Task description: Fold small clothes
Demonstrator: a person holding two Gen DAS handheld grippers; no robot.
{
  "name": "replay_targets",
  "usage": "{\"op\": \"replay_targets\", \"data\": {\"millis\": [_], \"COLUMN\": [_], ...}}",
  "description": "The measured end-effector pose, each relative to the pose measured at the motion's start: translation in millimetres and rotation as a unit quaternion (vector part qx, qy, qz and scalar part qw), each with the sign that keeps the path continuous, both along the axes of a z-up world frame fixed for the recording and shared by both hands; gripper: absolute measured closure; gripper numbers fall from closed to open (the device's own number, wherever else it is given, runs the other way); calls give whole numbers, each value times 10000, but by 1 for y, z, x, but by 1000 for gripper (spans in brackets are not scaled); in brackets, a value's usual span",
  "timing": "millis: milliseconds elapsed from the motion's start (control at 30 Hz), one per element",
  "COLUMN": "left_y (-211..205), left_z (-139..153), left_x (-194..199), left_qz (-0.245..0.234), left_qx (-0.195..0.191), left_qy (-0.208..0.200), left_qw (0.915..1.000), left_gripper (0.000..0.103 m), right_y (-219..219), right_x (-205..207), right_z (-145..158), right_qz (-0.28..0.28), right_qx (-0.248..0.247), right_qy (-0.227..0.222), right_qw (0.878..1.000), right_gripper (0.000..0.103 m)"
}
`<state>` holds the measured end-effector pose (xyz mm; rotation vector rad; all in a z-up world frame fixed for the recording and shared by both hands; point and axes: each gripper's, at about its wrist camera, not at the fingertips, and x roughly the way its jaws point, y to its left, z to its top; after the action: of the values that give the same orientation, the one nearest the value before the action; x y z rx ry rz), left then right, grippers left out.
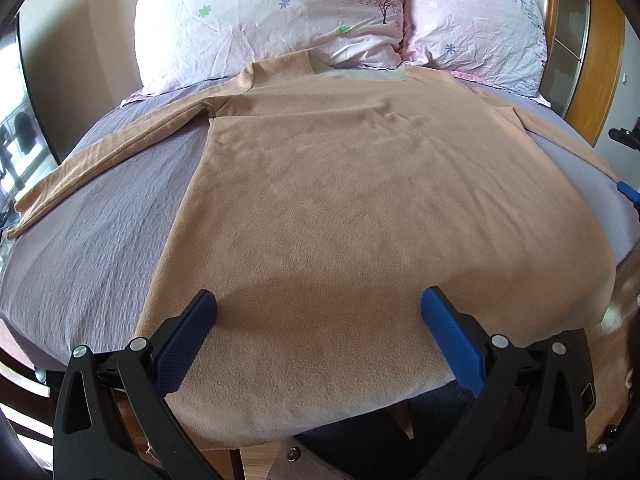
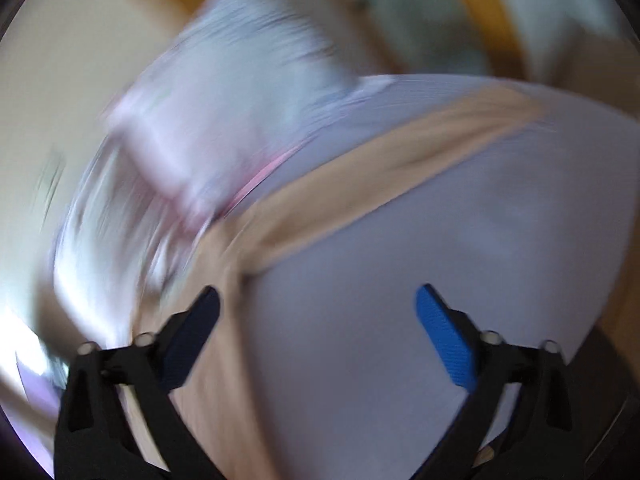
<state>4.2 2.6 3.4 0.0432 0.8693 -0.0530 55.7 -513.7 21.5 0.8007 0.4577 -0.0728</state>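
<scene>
A tan long-sleeved shirt [image 1: 360, 184] lies flat on the lilac bed sheet [image 1: 100, 248], collar toward the pillows, both sleeves spread out, hem hanging over the near bed edge. My left gripper [image 1: 318, 304] is open and empty, hovering over the shirt's lower middle. My right gripper [image 2: 318, 300] is open and empty above the sheet beside the shirt's right sleeve [image 2: 400, 160]; its view is heavily blurred by motion. The tip of the right gripper [image 1: 626, 190] shows at the right edge of the left wrist view.
Two pink flowered pillows [image 1: 264, 20] [image 1: 476, 24] lie at the head of the bed against a wooden headboard [image 1: 604, 60]. The wooden floor [image 1: 256, 460] shows below the near bed edge. A window is at far left.
</scene>
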Motion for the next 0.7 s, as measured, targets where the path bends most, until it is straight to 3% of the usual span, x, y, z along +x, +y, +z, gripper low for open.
{"op": "replay_targets", "data": {"millis": [67,167,333,400,433,467,533,600,700], "left_y": [3,14,36,50,57,64,86,108,140], "left_z": [1,7,22,28,29,30,33,37,42], "left_x": [3,11,21,27,31,33,37,38,43], "left_qz": [-74,-173,5,202,308,397,618,759,955], "left_qx": [-69,-410,-682,-670,-643,-632,-703,-858,-1115], "left_qy": [-12,-133,-544,-683,-715,-747,-885,-1080,-1156], "left_qw": [9999,9989,9962,9952,9949,9944,9917,9875,9824], "left_gripper": [1,1,1,1,1,1,1,1,1], "right_y": [-50,-107,-140,-149,-153,-160,-159,-137,-54], "right_x": [15,40,70,81,88,91,91,99,122], "right_z": [-7,-21,-30,-34,-39,-41,-33,4,78], "right_qz": [-558,-1078,-1323,-1501,-1577,-1594,-1639,-1492,-453], "right_qx": [424,1134,1630,1779,1861,1900,1662,898,-92], "right_qy": [356,633,431,436,484,545,549,317,-487], "right_qw": [9969,9857,9768,9716,9686,9672,9708,9842,9977], "right_gripper": [40,43,54,70,89,99,99,99,99]}}
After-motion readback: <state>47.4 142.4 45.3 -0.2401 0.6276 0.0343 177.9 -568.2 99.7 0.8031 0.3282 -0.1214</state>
